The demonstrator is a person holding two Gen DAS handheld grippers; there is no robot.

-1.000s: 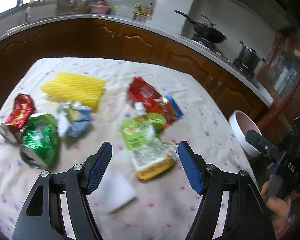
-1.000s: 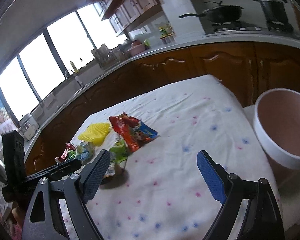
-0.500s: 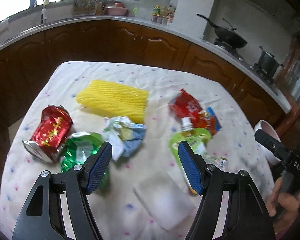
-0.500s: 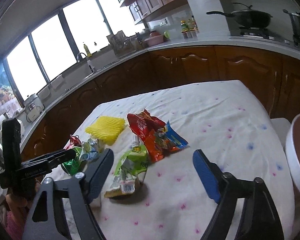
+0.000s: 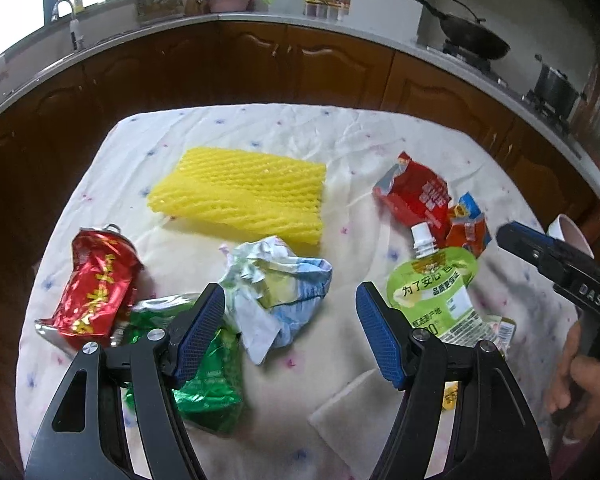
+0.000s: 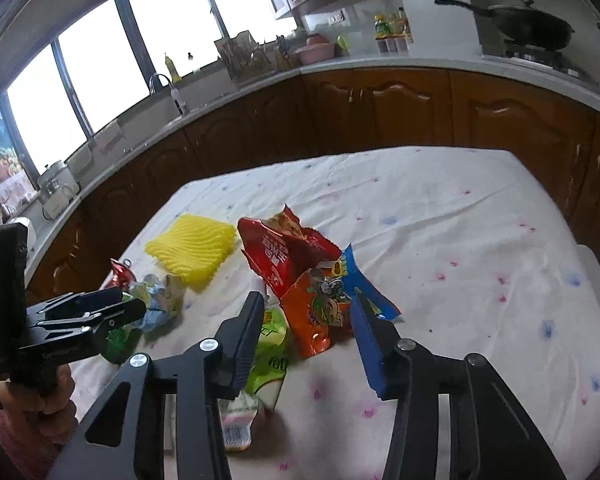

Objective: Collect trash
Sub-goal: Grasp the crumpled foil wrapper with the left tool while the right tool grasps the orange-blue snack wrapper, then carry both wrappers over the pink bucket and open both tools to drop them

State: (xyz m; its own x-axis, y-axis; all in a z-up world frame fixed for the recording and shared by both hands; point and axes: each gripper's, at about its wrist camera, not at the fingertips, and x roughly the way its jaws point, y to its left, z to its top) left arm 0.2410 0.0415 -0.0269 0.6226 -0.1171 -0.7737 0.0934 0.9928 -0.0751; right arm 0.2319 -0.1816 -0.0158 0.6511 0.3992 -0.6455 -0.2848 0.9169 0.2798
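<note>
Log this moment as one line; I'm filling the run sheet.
left gripper: closing, over crumpled wrapper, nothing gripped | right gripper: closing, around orange packet, no contact seen

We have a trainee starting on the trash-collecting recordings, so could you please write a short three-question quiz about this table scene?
1. True or false: the yellow foam net lies farther from the left claw than the crumpled pale wrapper.
2. Which can lies nearer the table's left edge in the left wrist view: A) the green crushed can, B) the red crushed can?
3. Fill in: the pouch with the white screw spout is ____ in colour.

Key
1. True.
2. B.
3. Green: the green pouch lies beside the orange snack bag, ahead of the right claw, whose jaws are closing with nothing pinched.
</note>
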